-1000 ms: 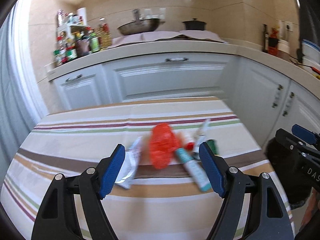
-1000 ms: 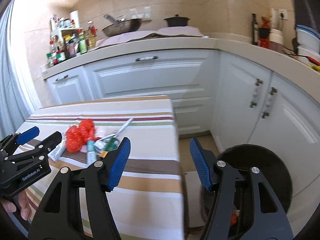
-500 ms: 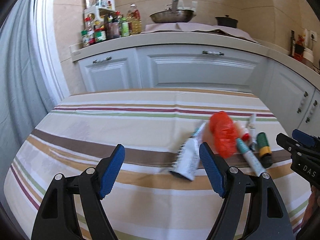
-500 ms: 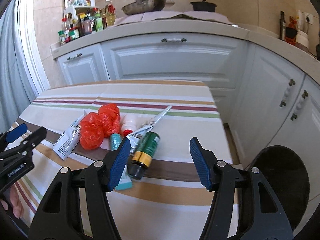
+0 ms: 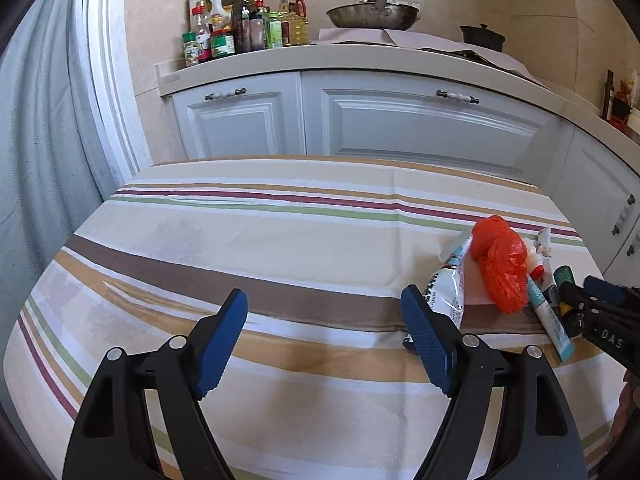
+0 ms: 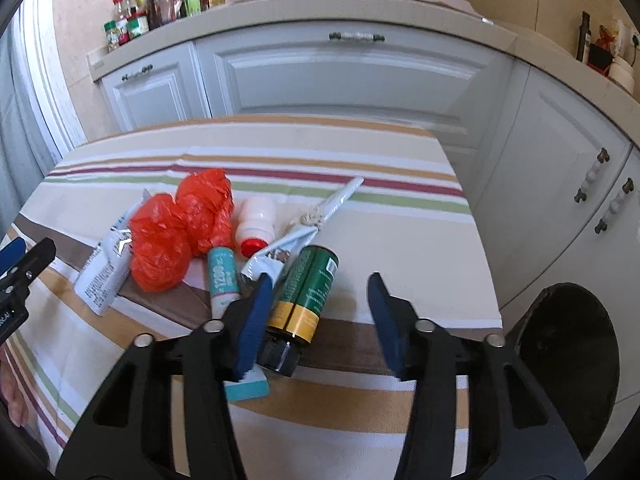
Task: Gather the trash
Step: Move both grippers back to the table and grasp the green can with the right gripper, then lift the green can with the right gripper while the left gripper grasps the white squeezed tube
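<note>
A pile of trash lies on the striped tablecloth [image 6: 400,240]: a crumpled red plastic bag [image 6: 180,232], a white printed wrapper [image 6: 104,272], a teal tube [image 6: 224,276], a small white bottle with a red cap [image 6: 258,220], a twisted white wrapper [image 6: 320,216] and a green-and-yellow bottle [image 6: 312,292] on its side. My right gripper [image 6: 320,286] hangs over the green bottle, its jaws closing; the bottle lies between them by the left pad, and the right pad stands clear. My left gripper [image 5: 324,304] is open over bare cloth, left of the white wrapper [image 5: 450,284] and red bag [image 5: 500,264].
A black round bin [image 6: 568,360] stands on the floor to the right of the table. White kitchen cabinets [image 5: 400,120] run behind the table, with bottles and jars [image 5: 236,36] and a wok [image 5: 372,16] on the counter. A curtain [image 5: 40,120] hangs at the left.
Both grippers moved left and down toward the table. The right gripper's jaws narrowed and came over the green bottle. The trash pile now lies to the right of the left gripper.
</note>
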`<state>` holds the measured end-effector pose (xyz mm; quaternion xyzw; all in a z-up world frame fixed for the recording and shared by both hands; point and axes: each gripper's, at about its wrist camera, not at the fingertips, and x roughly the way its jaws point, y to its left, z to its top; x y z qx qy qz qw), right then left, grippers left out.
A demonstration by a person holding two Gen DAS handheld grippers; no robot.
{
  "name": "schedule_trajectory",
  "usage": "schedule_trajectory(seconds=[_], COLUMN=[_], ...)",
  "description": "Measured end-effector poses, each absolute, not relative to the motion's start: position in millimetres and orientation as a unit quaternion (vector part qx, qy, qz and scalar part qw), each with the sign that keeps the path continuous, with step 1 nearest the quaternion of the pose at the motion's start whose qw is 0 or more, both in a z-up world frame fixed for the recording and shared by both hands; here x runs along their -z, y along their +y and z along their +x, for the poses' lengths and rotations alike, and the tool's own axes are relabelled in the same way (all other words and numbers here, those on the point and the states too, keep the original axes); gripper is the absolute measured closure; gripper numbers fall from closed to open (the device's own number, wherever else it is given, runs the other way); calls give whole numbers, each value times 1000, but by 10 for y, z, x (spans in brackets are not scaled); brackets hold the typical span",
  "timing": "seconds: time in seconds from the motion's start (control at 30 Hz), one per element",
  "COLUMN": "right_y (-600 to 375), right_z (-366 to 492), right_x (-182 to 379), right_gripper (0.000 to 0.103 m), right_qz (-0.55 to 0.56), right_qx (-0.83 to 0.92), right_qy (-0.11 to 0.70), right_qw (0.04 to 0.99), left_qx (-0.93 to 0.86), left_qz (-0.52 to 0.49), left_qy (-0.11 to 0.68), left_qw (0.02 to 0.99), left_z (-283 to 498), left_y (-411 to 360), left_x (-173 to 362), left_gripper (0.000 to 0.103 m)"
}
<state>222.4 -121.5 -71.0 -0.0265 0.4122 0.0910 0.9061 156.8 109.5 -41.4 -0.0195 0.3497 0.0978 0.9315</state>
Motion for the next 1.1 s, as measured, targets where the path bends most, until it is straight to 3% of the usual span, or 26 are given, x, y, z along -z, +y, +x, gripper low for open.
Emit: schedule_trajectory(seconds=[0.2,0.8,0.97,1.1], right_y=[-1244,-1567,-1628,-1643], right_z=[2237,2088,2078,2069], right_x=[752,592,577,587], right_gripper=[78,79,79,79], right_qz=[-24,1,5,8], right_qx=[-99,-98,-99,-101], right_qy=[427,391,387,388], right_qw=[898,915,917,916], left_qx=[-75,-26,-8,11], left_qz=[-15,-5,-5,3], left_qy=[352,393,414,423], left_qw=[933,919,910,906], left_z=[1600,1862,1902,1897], left_y=[979,679,650,593], left_x=[421,575,652,681], left_gripper=[25,25,49,52])
